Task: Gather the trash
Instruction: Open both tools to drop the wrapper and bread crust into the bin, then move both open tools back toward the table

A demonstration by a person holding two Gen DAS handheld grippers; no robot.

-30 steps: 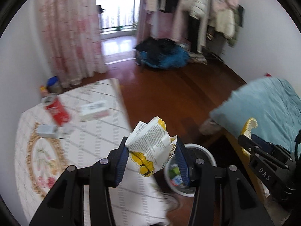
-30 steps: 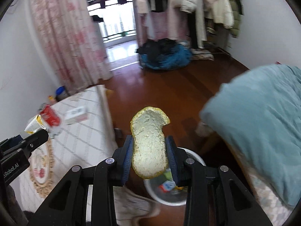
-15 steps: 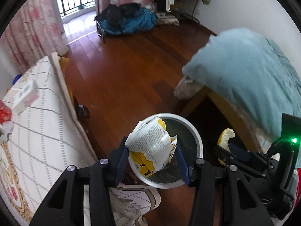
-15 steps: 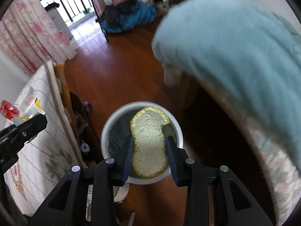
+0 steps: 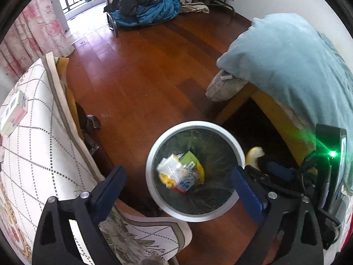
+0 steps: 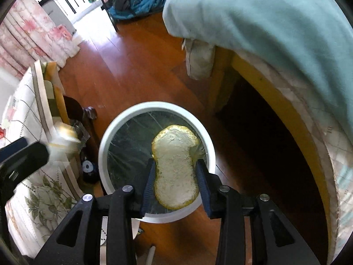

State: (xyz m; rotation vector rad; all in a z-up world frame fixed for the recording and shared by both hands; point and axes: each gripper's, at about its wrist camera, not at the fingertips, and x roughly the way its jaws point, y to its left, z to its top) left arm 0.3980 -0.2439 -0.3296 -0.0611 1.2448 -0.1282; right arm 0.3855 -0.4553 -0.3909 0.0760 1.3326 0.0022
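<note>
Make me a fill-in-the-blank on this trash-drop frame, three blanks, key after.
1. The crumpled wrapper now lies inside the ___.
2. The left tongs have just been opening and hold ___.
3. The peel sits between the right tongs, which have just been opening, directly above the bin; its pale inner side faces the ___.

Missing words: bin; nothing; camera

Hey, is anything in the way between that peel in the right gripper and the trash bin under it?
Nothing visible. The peel sits between the fingers of the right gripper, whose jaws have just been opening, straight above the open mouth of the trash bin. Below it there is only the bin's dark liner.
</note>
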